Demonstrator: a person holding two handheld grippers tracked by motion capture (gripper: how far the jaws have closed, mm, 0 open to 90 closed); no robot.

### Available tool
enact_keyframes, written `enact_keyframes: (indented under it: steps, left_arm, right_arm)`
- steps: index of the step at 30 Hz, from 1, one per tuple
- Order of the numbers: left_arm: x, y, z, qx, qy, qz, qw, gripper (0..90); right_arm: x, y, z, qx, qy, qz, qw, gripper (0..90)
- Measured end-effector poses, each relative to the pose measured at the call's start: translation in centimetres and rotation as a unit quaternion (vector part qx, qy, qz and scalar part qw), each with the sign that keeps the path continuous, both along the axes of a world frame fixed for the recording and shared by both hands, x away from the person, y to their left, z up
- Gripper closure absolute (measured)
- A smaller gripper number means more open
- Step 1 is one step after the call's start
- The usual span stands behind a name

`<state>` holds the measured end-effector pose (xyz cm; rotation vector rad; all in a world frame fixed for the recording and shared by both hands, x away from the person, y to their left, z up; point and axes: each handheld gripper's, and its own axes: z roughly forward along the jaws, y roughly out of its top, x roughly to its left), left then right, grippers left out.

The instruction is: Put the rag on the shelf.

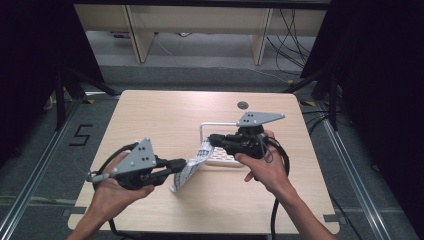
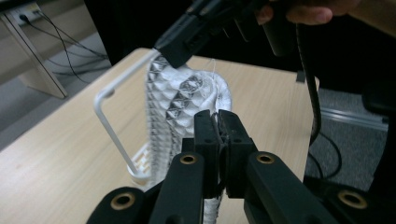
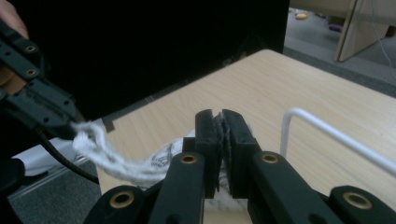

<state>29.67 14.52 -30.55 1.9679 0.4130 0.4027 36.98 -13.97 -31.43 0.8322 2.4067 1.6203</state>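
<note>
We hold the white-and-grey patterned cloth (image 1: 192,167) stretched above the white wire rack (image 1: 218,142) on the wooden counter (image 1: 150,115), left gripper (image 1: 184,163) and right gripper (image 1: 212,139) jaws each clenched on 1 end, its long axis running between them.

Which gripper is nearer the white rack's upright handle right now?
Right. The right gripper holds the cloth just beside the white rack's handle, over the rack. The left gripper grips the cloth's other end, off the rack toward the table's front.
</note>
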Motion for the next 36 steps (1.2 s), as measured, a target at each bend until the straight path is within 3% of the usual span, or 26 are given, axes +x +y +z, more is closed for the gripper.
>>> enact_keyframes:
  steps: [1,3,4,7,9,13,19,21,27,28,31,32,33,36]
  left_arm:
    - [0.0,0.1,0.4,-0.004,-0.001,0.0,1.0,86.8]
    - [0.2,0.5,1.5,-0.012,-0.005,0.002,0.9999,86.8]
    - [0.3,0.5,1.8,-0.014,-0.006,0.001,0.9999,86.9]
    - [0.8,0.5,2.7,-0.02,-0.01,0.002,0.9998,86.9]
    - [1.4,0.0,3.0,-0.025,-0.015,0.007,0.9995,86.9]
    - [2.7,-1.2,3.2,-0.029,-0.02,0.007,0.9994,86.9]
    - [4.8,-2.6,3.7,-0.04,-0.023,0.016,0.9988,87.0]
    - [5.4,-3.1,3.9,-0.04,-0.028,0.018,0.9986,86.9]
    - [7.0,-4.4,4.7,-0.045,-0.032,0.025,0.9982,86.9]
    - [7.3,-4.5,4.7,-0.046,-0.033,0.027,0.998,86.9]
    - [8.2,-5.0,4.9,-0.05,-0.034,0.032,0.9977,86.9]
    - [8.5,-5.1,5.0,-0.053,-0.033,0.033,0.9975,86.9]
    - [8.8,-5.2,5.0,-0.055,-0.031,0.034,0.9974,86.9]
    - [9.7,-5.6,5.3,-0.062,-0.03,0.038,0.9969,86.9]
  right_arm:
    - [0.0,-0.2,0.6,0.004,-0.007,0.006,1.0,86.3]
    - [-0.4,-0.6,1.6,0.013,0.002,0.002,0.9999,86.3]
    - [-0.3,-0.8,2.0,0.015,-0.011,0.005,0.9998,86.3]
    - [-0.9,-1.4,3.1,0.016,-0.006,-0.005,0.9998,86.3]
    - [-1.2,-2.0,3.6,0.01,-0.026,-0.007,0.9996,86.3]
    - [-1.6,-3.2,4.0,0.015,-0.035,-0.022,0.999,86.3]
    - [-1.5,-5.3,4.0,0.025,-0.024,-0.053,0.998,86.3]
    - [-1.3,-5.8,4.1,0.029,-0.032,-0.057,0.9975,86.3]
    - [-0.7,-6.7,4.8,0.031,-0.037,-0.086,0.9951,86.3]
    - [-0.4,-6.9,4.9,0.03,-0.045,-0.091,0.9943,86.3]
    - [0.0,-7.1,5.1,0.033,-0.038,-0.1,0.9937,86.3]
    - [0.2,-7.3,5.2,0.03,-0.049,-0.102,0.9931,86.4]
    - [0.4,-7.3,5.2,0.037,-0.039,-0.103,0.9932,86.3]
    - [0.8,-7.5,5.4,0.038,-0.039,-0.112,0.9922,86.3]
